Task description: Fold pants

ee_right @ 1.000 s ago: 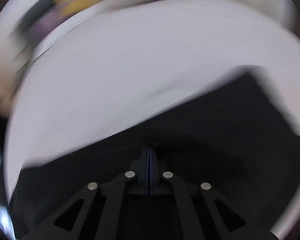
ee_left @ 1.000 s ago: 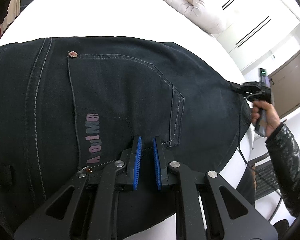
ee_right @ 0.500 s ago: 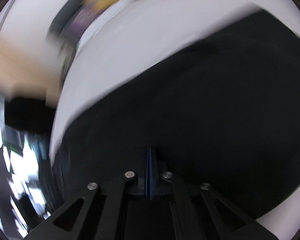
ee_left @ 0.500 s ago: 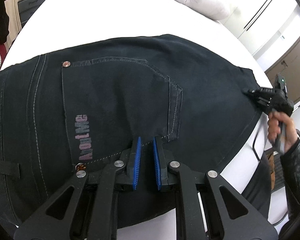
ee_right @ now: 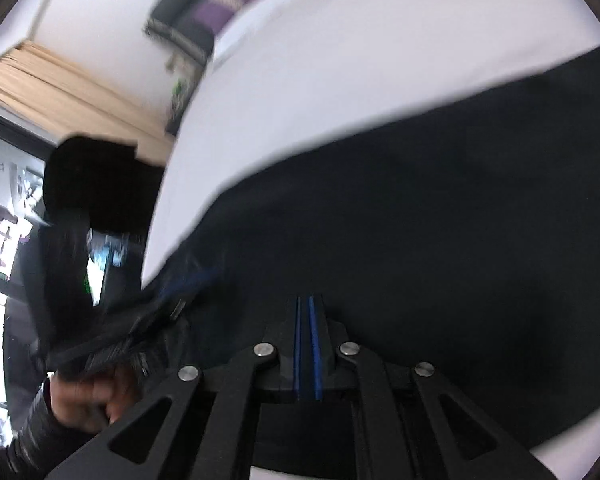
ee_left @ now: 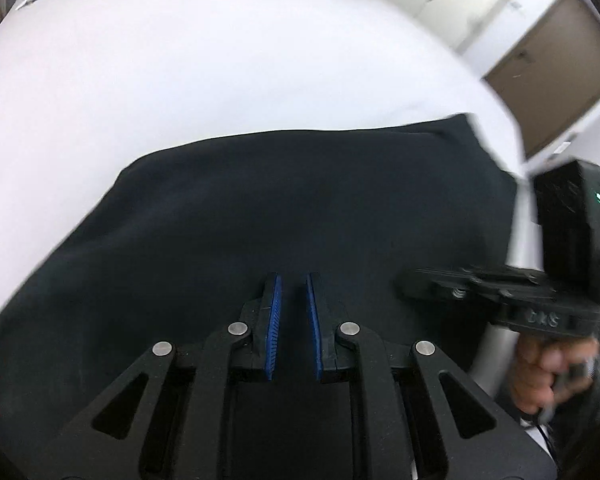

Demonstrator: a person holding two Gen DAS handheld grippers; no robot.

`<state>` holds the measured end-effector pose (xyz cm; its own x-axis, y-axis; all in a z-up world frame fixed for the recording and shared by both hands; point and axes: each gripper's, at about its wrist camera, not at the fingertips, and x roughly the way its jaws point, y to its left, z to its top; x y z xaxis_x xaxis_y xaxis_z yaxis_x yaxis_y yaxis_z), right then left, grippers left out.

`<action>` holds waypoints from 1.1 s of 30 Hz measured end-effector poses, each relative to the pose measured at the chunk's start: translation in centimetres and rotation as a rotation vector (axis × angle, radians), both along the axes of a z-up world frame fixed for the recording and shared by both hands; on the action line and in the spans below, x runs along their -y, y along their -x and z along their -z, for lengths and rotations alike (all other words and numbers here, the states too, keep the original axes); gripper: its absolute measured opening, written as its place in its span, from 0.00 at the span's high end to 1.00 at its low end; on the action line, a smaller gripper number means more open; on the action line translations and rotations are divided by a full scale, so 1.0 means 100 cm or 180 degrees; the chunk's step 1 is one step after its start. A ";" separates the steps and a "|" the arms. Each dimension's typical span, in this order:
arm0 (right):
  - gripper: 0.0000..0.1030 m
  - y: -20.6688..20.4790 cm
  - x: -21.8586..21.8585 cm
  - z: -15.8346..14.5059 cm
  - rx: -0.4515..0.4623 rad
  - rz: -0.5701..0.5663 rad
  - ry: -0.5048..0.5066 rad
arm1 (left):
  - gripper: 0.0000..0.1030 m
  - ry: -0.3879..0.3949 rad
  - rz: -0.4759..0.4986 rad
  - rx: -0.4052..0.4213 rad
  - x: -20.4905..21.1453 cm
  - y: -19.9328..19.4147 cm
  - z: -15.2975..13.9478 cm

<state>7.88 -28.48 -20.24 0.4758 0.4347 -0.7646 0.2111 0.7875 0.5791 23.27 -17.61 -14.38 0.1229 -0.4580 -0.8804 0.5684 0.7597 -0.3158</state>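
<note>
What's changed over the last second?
The right gripper has swung in from the far end of the pants to beside the left gripper. The lettered back pocket has left the left wrist view; plain dark cloth shows instead. Unchanged: left jaws' narrow gap, pants on the white surface.

Black gripper, blue pads, silver screws

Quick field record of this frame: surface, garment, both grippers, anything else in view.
surface: white bed
garment: dark pants lying on the bed, fold partly done
left gripper: over the pants, pads a narrow gap apart; whether cloth is pinched cannot be told
right gripper: pads together, over the pants; any cloth between them cannot be told
background: brown door
image quality: motion blur in both views
</note>
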 end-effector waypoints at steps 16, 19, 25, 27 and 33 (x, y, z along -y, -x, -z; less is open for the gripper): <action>0.95 -0.037 0.022 -0.006 0.0154 0.0185 0.0074 | 0.94 0.0163 -0.0166 0.0051 0.042 -0.008 -0.002; 1.00 -0.063 0.045 0.020 -0.0087 0.0393 0.0084 | 0.96 0.0386 -0.0385 -0.0219 0.040 -0.030 0.016; 1.00 -0.064 0.162 0.008 -0.0188 0.1543 0.0725 | 0.97 0.0155 -0.0818 0.0373 0.018 -0.053 -0.019; 0.96 -0.058 0.161 -0.012 -0.0129 0.1782 0.0839 | 0.97 0.0244 -0.1000 0.0427 0.003 -0.050 -0.034; 0.94 -0.015 0.070 -0.020 0.0210 0.0615 0.0379 | 0.97 0.0294 -0.0734 0.0209 0.013 0.007 -0.030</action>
<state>9.35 -35.46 -18.25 0.5921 0.2391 -0.7695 0.3294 0.7997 0.5020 22.60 -18.92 -11.33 0.2890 -0.4892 -0.8229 0.4051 0.8413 -0.3579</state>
